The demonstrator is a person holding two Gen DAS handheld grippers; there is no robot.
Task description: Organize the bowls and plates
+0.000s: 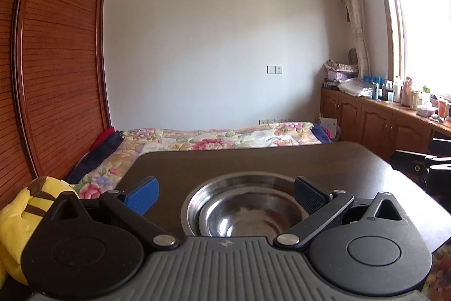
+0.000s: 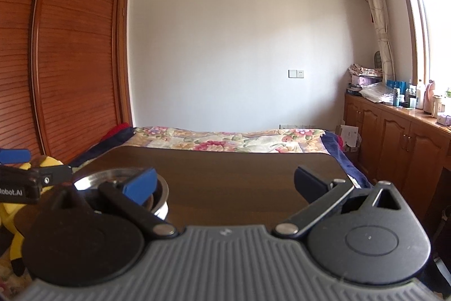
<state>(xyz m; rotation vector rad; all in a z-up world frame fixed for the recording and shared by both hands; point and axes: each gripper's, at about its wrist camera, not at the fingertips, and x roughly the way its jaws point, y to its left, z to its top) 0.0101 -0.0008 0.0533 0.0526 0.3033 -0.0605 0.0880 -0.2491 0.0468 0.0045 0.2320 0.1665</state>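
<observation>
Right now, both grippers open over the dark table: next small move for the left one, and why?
Probably ease the left gripper down and forward to the rim of the nested shiny steel bowls. It is open and empty, the bowls sit right between its fingers, and the right gripper is off to their side over bare dark wooden table.

My right side of the table (image 2: 253,177) lies bare; near left, only the nested steel bowls (image 1: 245,208) block my way.
</observation>
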